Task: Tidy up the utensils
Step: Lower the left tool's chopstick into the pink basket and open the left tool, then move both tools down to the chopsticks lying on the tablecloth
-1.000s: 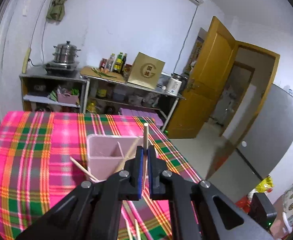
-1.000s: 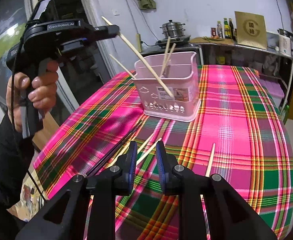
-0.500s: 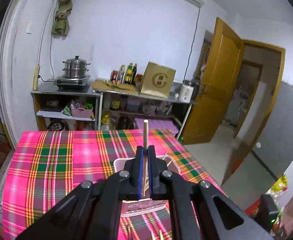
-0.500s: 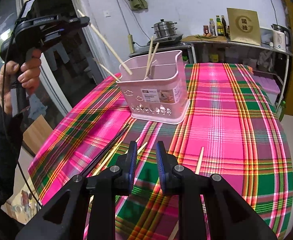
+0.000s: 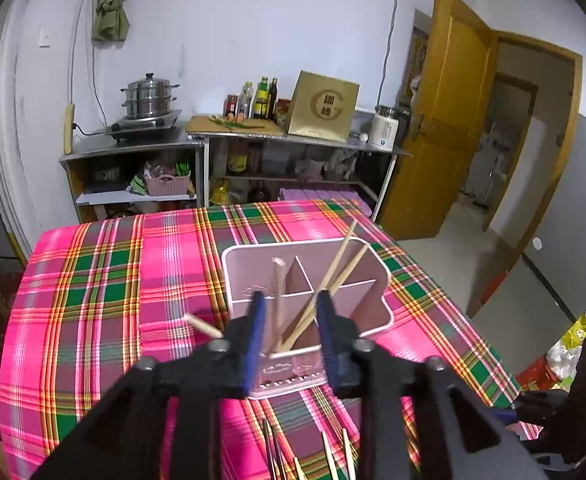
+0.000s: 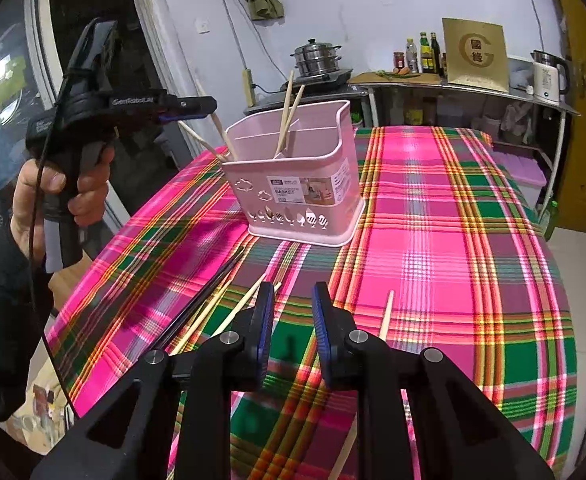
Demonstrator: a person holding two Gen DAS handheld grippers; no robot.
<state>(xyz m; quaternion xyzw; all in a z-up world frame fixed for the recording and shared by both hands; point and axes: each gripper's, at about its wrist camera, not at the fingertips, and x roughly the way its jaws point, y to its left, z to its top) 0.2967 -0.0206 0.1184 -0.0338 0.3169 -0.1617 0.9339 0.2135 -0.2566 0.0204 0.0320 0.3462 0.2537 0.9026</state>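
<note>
A pink utensil basket [image 5: 373, 280] [image 6: 317, 160] stands on the plaid table with several wooden chopsticks upright in it. My left gripper [image 5: 289, 300] is open and empty just above the basket's near side; a wooden chopstick [image 5: 279, 300] stands free in the compartment between its fingers. It also shows in the right wrist view [image 6: 197, 106], beside the basket rim. My right gripper [image 6: 293, 292] is open and empty, low over the table. Loose wooden chopsticks [image 6: 237, 308] and a black pair [image 6: 201, 300] lie in front of it; another chopstick [image 6: 385, 314] lies to its right.
The plaid tablecloth [image 6: 433, 240] covers the table; its edges drop off left and right. Metal shelves [image 5: 253, 140] with a steamer pot, bottles and a kettle stand behind. A yellow door [image 5: 453, 100] is open at the right.
My left gripper opened and let go of the wooden chopstick, which now stands in the basket. The gripper sank closer to the basket. My right gripper stayed open, nearly still.
</note>
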